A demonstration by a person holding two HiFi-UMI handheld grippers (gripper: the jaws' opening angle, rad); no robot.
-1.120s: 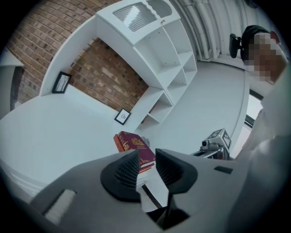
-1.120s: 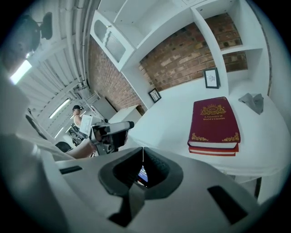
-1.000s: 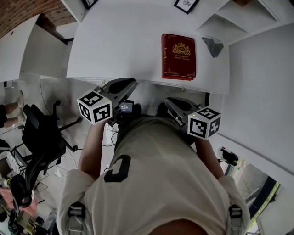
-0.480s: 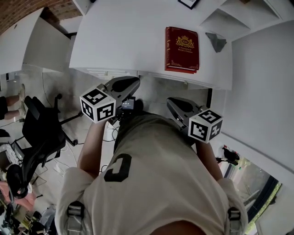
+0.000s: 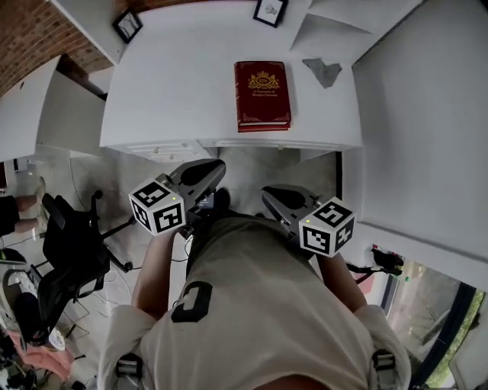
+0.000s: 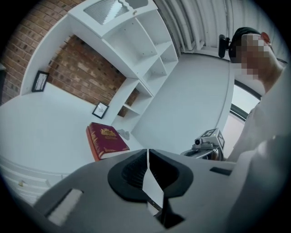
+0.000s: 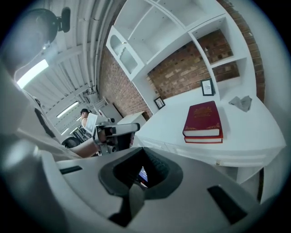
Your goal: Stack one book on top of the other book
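Note:
Two dark red books are stacked near the front edge of the white desk. The top book has a gold crest, and the lower book shows only as a red edge under it. The stack also appears in the left gripper view and the right gripper view. My left gripper and right gripper hang off the desk, close to the person's body and well short of the books. Both are shut with nothing held. Their jaws appear close up: left gripper, right gripper.
A crumpled grey scrap lies right of the books. Two small picture frames stand at the desk's back. White shelves and a white wall close in the right side. A black office chair stands on the floor at left.
Both grippers have drawn back from the desk edge toward the body. The head view has shifted, so the books now sit further left. Both jaws stay shut.

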